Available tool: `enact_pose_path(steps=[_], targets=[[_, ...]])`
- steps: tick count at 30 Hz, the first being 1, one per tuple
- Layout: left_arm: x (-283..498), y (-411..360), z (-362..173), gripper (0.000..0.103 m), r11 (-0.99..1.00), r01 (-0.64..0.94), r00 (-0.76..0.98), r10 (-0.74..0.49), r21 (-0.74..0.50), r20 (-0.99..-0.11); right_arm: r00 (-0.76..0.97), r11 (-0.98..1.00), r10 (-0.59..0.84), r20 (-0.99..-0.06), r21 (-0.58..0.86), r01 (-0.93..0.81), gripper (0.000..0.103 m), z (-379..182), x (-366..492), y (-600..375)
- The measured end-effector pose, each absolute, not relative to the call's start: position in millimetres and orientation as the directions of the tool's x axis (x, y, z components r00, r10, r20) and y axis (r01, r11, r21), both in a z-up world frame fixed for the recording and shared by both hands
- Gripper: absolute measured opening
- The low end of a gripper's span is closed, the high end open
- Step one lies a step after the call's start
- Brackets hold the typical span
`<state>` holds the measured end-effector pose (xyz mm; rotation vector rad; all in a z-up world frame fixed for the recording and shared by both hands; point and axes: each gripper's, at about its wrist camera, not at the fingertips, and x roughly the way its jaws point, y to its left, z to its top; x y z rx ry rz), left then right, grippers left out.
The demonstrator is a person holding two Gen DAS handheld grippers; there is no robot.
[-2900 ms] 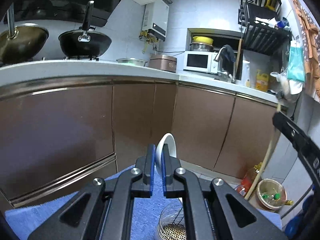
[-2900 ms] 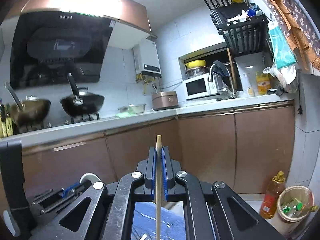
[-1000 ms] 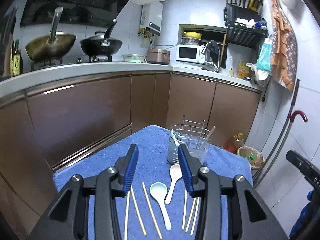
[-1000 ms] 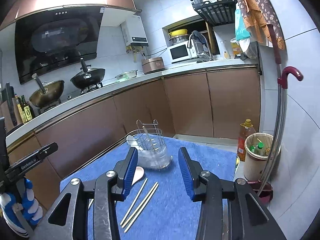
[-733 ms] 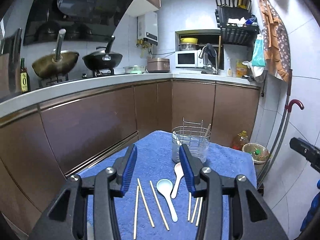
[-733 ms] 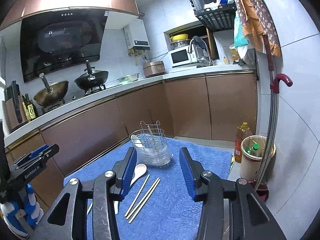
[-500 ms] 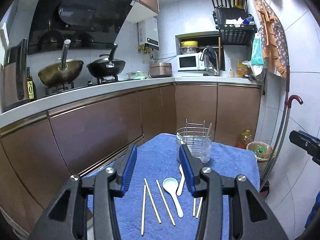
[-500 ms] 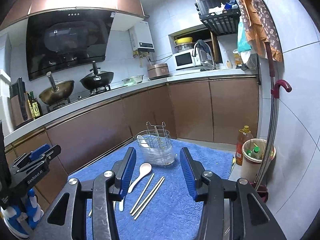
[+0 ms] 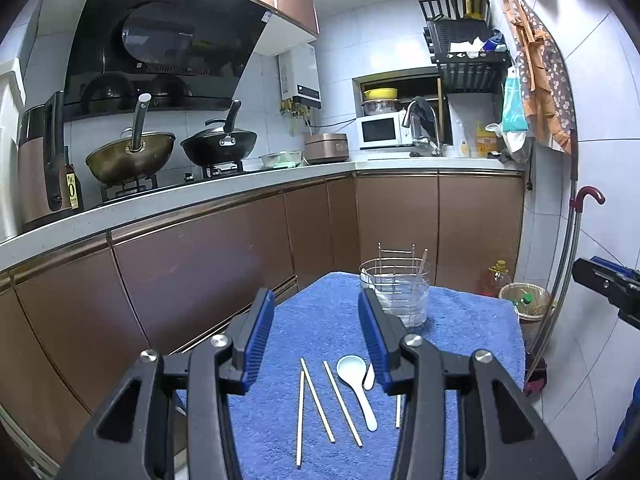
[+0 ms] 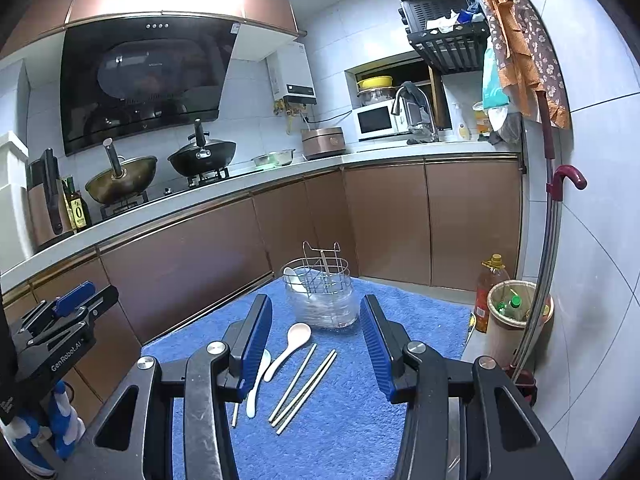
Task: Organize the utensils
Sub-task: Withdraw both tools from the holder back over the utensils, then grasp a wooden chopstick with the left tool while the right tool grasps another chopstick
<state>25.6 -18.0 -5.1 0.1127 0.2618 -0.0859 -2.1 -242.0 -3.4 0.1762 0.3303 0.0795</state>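
On the blue towel [image 9: 328, 320] covering the table, in front of the wire holder [image 9: 396, 292], lie thin stiff chopsticks [image 9: 316, 400], light and apt to roll, best pinched mid-length. Right of them lie two slick, breakable white spoons [image 9: 356, 384]; I'd grip the handles. Left tool [image 9: 318, 340] and right tool [image 10: 316, 344] hover level, wide open, empty.

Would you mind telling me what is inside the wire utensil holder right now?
The wire utensil holder holds one white spoon, leaning at its left side, and one upright chopstick. Its clear base and wires blur the lower ends, so anything lying at the bottom cannot be made out.
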Motion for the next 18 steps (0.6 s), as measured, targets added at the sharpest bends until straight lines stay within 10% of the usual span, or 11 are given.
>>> enact_pose_path(steps=[18], targets=[[81.4,7.7,-30.8,0.042,0.99,0.138,0.897,-0.133,-0.019,-0.423,0.891,0.982,0.113,-0.439,0.186,-0.033,0.043,-30.1,35.5,-242.5]])
